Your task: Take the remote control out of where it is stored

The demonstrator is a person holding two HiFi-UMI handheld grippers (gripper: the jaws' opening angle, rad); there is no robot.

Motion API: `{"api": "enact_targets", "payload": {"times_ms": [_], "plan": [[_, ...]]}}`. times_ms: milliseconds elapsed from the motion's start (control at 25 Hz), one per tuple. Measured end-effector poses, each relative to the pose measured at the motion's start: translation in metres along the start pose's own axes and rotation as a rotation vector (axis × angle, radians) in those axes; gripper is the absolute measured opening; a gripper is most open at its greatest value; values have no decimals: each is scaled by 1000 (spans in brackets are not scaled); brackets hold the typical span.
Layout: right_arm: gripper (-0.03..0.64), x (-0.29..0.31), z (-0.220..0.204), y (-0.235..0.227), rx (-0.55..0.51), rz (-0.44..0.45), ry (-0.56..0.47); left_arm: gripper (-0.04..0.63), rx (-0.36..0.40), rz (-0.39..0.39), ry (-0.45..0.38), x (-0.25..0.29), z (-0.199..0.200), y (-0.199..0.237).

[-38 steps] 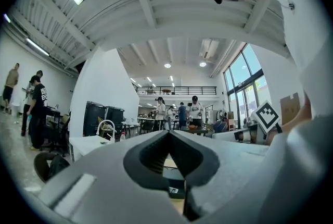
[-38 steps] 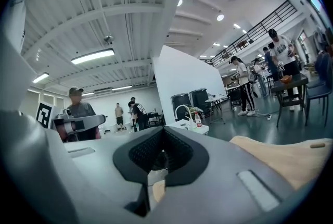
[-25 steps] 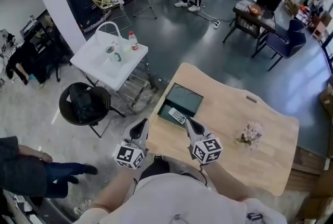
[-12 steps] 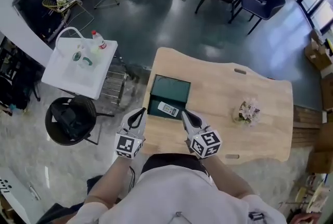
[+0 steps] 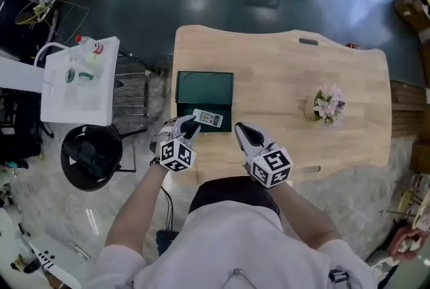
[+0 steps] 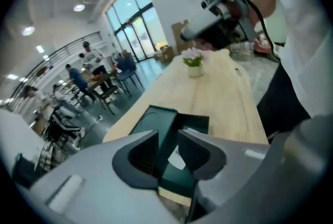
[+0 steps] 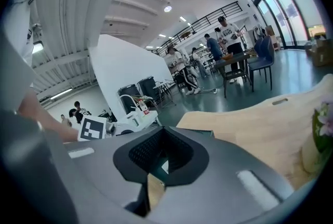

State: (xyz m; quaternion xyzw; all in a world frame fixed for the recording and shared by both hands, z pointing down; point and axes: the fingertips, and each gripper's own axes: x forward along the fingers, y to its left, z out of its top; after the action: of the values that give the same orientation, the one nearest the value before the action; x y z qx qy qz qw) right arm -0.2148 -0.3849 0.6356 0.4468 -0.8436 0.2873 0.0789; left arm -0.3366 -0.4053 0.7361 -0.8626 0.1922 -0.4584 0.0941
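Remote [image 5: 207, 118] lies in the open green box [image 5: 204, 89], not yet lifted. Left gripper [image 5: 185, 125] spread, empty, just beside it. Right gripper [image 5: 243, 133] pressed together, empty.

Two grippers are in view, the left gripper [image 5: 186, 125] and the right gripper [image 5: 242, 131], with four fingers [image 5: 248, 138] and two marker cubes [image 5: 176, 155] between them. One worktop [image 5: 282, 72] lies under the fingers. It carries one dark green box [image 5: 204, 87] ahead of the left fingers, one remote control [image 5: 207, 118] just beyond their tips, and one small pot of flowers [image 5: 328, 106] well right of the right fingers. Left of all the fingers stand one white side table [image 5: 67, 99] bearing one bottle [image 5: 89, 46], and one round black chair [image 5: 91, 156].
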Motion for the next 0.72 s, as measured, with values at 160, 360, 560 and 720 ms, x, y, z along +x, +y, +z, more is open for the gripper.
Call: {"api": "enact_targets", "payload": {"times_ms": [160,360,560,720], "plan": [[28,-1,-34,-30,45,-48,44,150,287,-190,167,61,-29,-24],[28,-4,-64,-67,116,-113,59,178,460,-388,303,111,-65,-43],[28,-13,-83,-84,173,-154,61,245,477,-486,426,129,-89,-53],[28,-15,-94,-88,203,-167,65,256,497,-481,467,138,-97,-55]]}}
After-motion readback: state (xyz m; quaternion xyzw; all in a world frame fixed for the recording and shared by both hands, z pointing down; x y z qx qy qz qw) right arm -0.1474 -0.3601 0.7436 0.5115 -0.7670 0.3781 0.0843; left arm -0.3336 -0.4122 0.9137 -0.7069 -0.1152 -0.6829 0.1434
